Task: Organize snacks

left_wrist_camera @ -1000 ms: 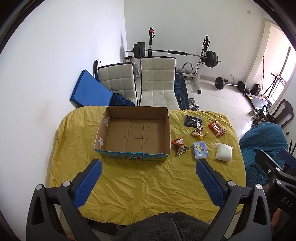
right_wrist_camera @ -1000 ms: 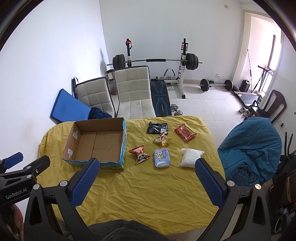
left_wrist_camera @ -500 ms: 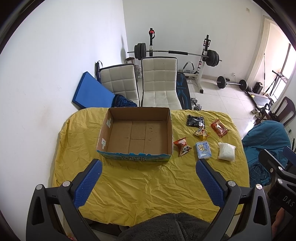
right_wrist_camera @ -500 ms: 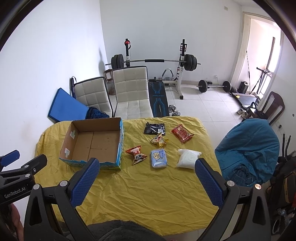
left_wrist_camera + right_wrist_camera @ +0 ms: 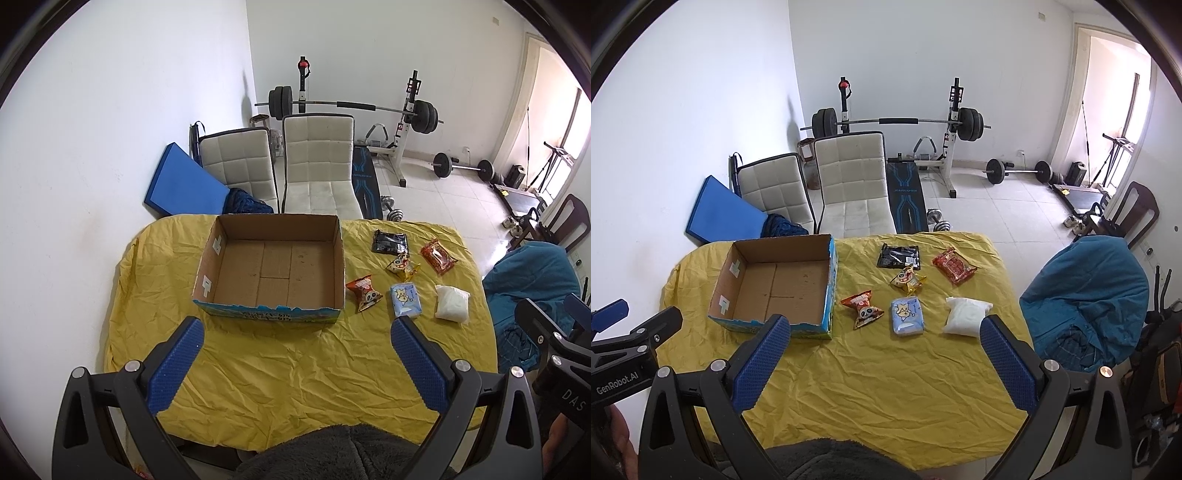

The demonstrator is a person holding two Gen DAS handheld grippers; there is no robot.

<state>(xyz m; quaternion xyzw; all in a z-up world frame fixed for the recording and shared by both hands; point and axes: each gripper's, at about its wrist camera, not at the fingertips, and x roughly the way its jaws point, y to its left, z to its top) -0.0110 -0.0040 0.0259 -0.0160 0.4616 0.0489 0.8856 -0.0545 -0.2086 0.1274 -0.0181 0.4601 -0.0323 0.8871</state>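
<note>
Ahead of your left gripper (image 5: 295,350), jaws spread wide and empty, the cardboard box (image 5: 273,273) sits bare on the counter (image 5: 295,369). From the right gripper (image 5: 882,350) — equally wide, holding nothing — six snack packets lie beside it; the orange packet (image 5: 863,308) looks light, crinkly, slippery — pinch its puffy middle.

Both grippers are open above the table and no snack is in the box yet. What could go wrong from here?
The orange snack pack lies close beside the cardboard box; a finger of the right gripper may bump that wall. The yellow cloth is wrinkled and could get pinched with the thin white pouch.
</note>
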